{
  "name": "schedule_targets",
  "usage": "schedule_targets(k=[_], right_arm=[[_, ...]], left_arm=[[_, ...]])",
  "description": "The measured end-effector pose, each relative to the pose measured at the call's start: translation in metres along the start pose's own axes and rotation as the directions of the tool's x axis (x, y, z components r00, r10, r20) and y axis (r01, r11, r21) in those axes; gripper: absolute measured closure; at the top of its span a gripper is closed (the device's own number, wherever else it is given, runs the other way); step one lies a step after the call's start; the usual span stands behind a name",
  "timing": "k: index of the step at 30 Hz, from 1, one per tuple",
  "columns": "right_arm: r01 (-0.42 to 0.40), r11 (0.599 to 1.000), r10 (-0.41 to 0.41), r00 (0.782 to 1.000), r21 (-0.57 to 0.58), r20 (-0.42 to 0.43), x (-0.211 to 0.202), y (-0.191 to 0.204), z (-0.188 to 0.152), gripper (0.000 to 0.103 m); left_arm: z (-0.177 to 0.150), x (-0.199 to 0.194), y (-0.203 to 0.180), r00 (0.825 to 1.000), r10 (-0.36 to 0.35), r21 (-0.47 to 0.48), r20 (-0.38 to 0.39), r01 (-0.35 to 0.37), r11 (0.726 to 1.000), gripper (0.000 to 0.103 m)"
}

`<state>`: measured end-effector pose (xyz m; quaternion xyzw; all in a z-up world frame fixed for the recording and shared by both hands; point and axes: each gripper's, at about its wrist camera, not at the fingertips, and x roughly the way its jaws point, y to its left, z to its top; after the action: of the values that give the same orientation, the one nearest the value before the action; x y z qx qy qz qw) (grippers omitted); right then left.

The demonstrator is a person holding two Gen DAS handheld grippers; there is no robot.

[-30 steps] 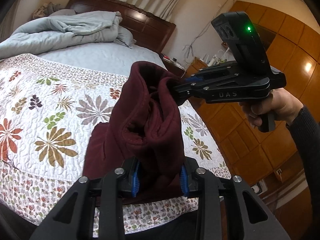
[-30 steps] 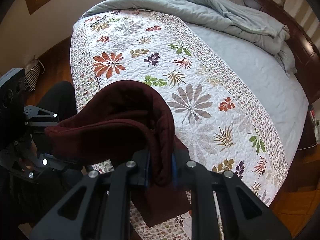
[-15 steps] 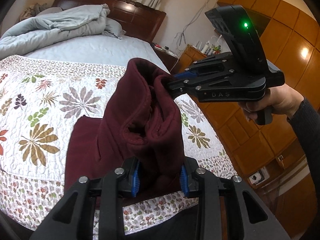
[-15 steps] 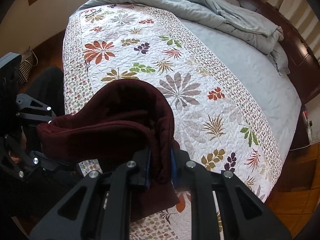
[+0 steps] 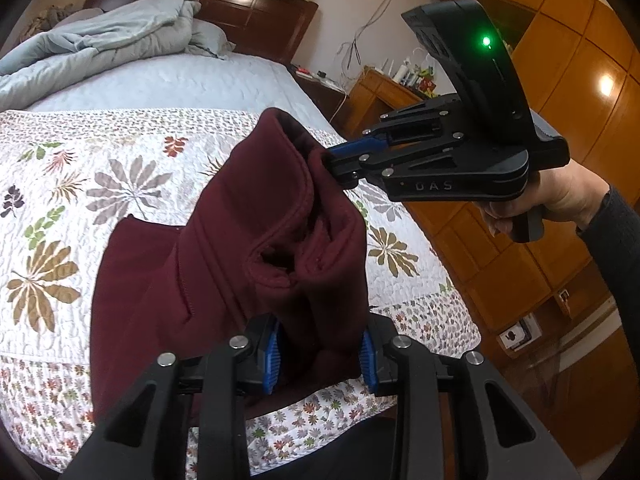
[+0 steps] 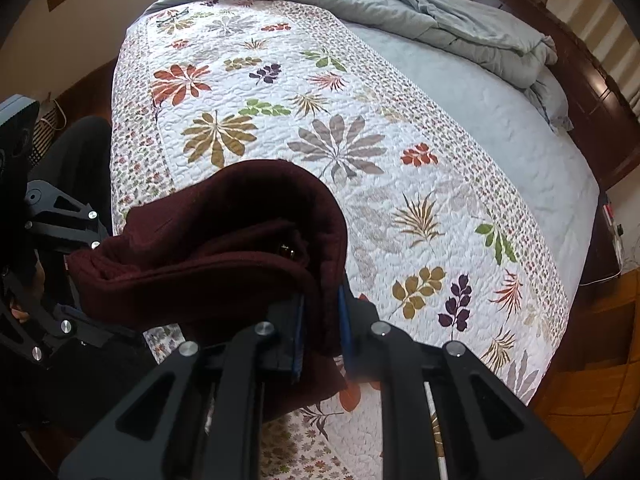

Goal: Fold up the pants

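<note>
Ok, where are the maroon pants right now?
The maroon pants hang over the floral quilt at the bed's foot, pinched by the left gripper and the right gripper.

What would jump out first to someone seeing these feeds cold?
The dark red pants, bunched and lifted above the near edge of the floral quilt, with a lower part lying on it. The left claw and the right claw each pinch one end of the raised edge. Behind, a rumpled grey duvet sits by the headboard.
</note>
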<state>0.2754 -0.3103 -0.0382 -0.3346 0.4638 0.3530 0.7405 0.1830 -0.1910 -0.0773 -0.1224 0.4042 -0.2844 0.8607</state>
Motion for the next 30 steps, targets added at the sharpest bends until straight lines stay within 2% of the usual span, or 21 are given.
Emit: schedule_targets(k=[7, 16, 24, 26, 28, 29, 30], right_arm=[[0.004, 1.0, -0.004, 1.0, 0.006, 0.0, 0.013, -0.009, -0.019, 0.09], [0.016, 0.999, -0.015, 1.0, 0.033, -0.016, 0.036, -0.018, -0.059, 0.09], [0.006, 0.998, -0.003, 0.999, 0.07, -0.032, 0.06, -0.024, -0.09, 0.089], [0.001, 0.996, 0.002, 0.999, 0.088, -0.035, 0.065, -0.025, -0.097, 0.086], [0.003, 0.992, 0.002, 0.999, 0.125, -0.041, 0.068, -0.029, -0.104, 0.071], [0.001, 0.987, 0.006, 0.999, 0.163, -0.042, 0.068, -0.032, -0.11, 0.069], [-0.007, 0.975, 0.018, 0.999, 0.221, -0.05, 0.07, -0.037, -0.118, 0.062]], left_arm=[[-0.005, 0.022, -0.009, 0.999, -0.002, 0.015, -0.033, 0.002, 1.0, 0.071], [-0.021, 0.061, -0.018, 0.995, -0.007, 0.025, -0.098, 0.01, 1.0, 0.071], [-0.037, 0.09, -0.021, 0.989, 0.019, 0.048, -0.147, -0.011, 0.999, 0.071], [-0.04, 0.094, -0.02, 0.987, 0.022, 0.05, -0.157, -0.014, 0.999, 0.07], [-0.043, 0.094, -0.019, 0.986, 0.016, 0.047, -0.164, -0.008, 0.999, 0.069], [-0.043, 0.092, -0.018, 0.986, 0.009, 0.039, -0.164, -0.002, 0.999, 0.068], [-0.044, 0.089, -0.016, 0.987, -0.004, 0.027, -0.164, 0.008, 1.0, 0.063]])
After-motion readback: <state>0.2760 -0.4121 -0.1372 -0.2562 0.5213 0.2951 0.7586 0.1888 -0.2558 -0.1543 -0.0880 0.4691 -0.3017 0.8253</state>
